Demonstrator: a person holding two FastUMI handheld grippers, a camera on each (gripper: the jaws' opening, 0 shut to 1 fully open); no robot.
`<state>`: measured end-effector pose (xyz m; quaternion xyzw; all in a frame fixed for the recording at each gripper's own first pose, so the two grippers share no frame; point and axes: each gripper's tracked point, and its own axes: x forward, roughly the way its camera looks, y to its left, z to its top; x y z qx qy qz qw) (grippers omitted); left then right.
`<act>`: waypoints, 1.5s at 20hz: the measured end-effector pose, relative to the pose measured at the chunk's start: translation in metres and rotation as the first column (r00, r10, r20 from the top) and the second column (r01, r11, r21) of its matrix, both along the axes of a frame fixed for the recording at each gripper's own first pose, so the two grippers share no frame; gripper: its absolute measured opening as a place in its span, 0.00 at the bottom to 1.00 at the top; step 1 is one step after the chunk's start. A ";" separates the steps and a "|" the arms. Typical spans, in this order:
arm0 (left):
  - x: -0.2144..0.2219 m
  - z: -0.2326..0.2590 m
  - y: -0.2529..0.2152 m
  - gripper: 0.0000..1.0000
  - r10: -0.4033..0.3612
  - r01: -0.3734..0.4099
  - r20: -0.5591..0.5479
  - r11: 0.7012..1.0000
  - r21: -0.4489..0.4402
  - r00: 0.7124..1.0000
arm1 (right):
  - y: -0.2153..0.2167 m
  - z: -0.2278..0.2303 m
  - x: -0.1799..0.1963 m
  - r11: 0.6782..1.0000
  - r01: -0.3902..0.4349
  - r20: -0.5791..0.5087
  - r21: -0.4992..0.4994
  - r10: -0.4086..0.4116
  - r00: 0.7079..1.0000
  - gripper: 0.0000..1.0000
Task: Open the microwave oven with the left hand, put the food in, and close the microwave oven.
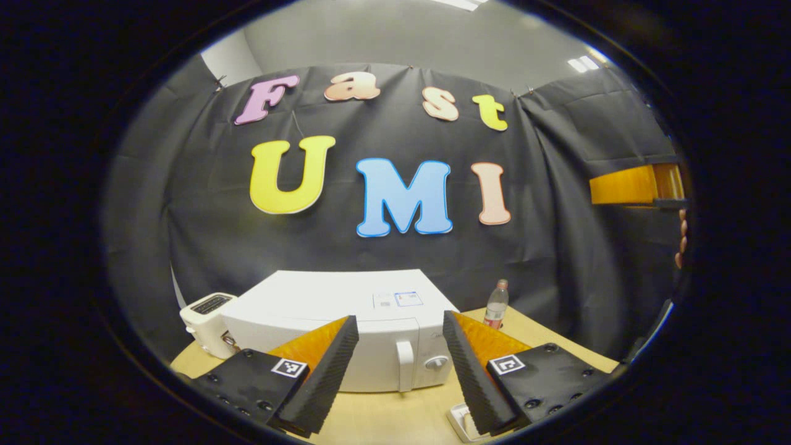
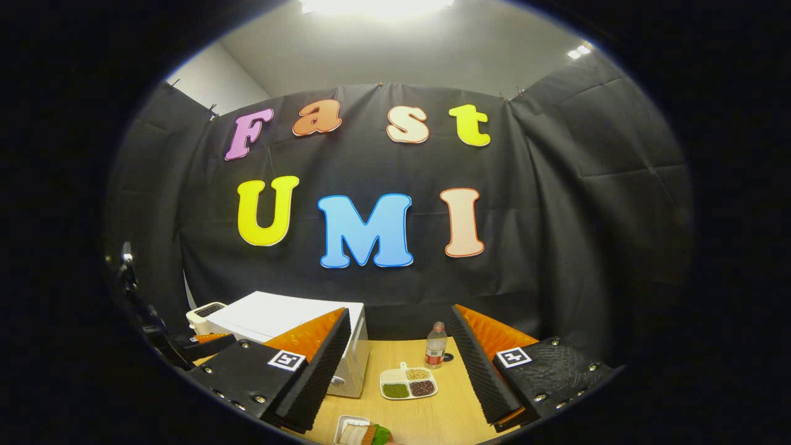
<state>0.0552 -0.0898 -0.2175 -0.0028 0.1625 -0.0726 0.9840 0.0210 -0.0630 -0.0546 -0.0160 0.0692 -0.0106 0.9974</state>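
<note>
One microwave oven [image 1: 346,334] sits closed at the far left of the table [image 1: 395,414], its door handle [image 1: 405,366] facing the left gripper [image 1: 400,377], whose fingers are spread wide and hold nothing. Opening has not begun, I judge; next the left gripper must reach that handle and pull. Near the right gripper [image 2: 398,377], also spread and empty, lies the food [image 2: 361,434] in a small tray, beyond it a divided dish [image 2: 408,383] and bottle [image 2: 435,346]. Black cloth walls the booth.
</note>
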 end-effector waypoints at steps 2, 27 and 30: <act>0.003 -0.038 -0.008 0.92 -0.019 0.018 -0.049 1.000 -0.014 0.999 | -0.006 -0.004 0.004 1.000 -0.001 -0.014 0.001 0.002 1.000 0.96; 0.048 -0.172 -0.020 0.10 0.028 -0.028 -0.302 1.000 0.006 0.953 | -0.043 -0.038 0.010 0.998 0.056 -0.103 -0.001 -0.056 0.993 0.96; 0.047 -0.172 -0.019 0.12 0.025 -0.025 -0.310 1.000 0.003 0.950 | -0.045 -0.036 0.005 0.998 0.065 -0.099 -0.001 -0.065 0.993 0.96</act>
